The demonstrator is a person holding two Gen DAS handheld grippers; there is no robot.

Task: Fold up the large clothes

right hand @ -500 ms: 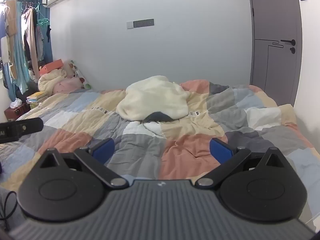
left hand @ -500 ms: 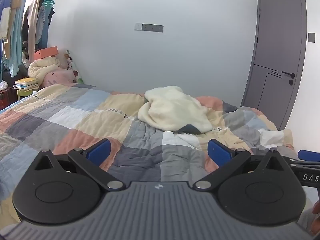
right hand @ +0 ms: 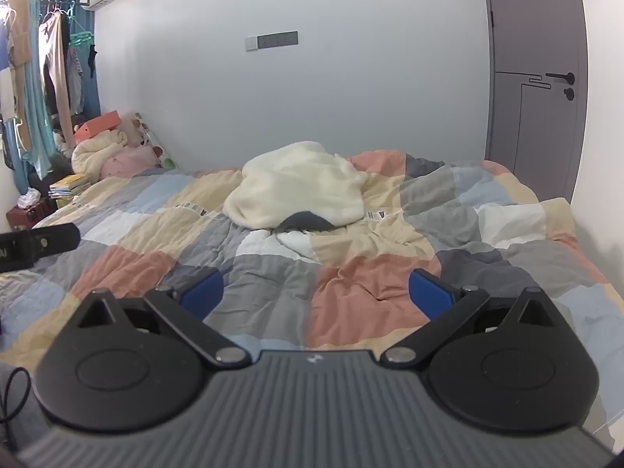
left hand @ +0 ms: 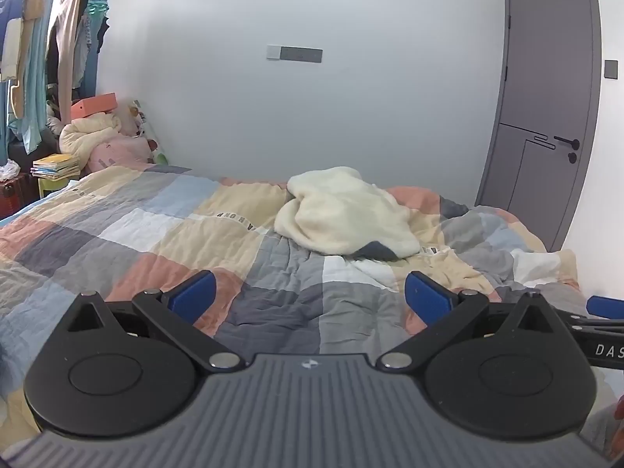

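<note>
A cream fleece garment [left hand: 343,214] lies crumpled in a heap near the far middle of the bed, with a dark grey part showing at its near edge; it also shows in the right wrist view [right hand: 296,189]. My left gripper [left hand: 310,298] is open and empty, held above the near part of the quilt, well short of the garment. My right gripper [right hand: 316,292] is open and empty, also above the near quilt. The right gripper's blue tip shows at the edge of the left wrist view [left hand: 606,306]. The left gripper's black body shows in the right wrist view [right hand: 39,243].
A patchwork quilt [left hand: 163,234] covers the bed. A grey door [left hand: 546,117] stands at the right. Hanging clothes [left hand: 39,58], bundled bedding [left hand: 93,136], an orange box [left hand: 93,104] and stacked books [left hand: 56,163] crowd the far left corner.
Both views have shifted slightly; the garment sits a little higher in frame. Both grippers stay open and empty.
</note>
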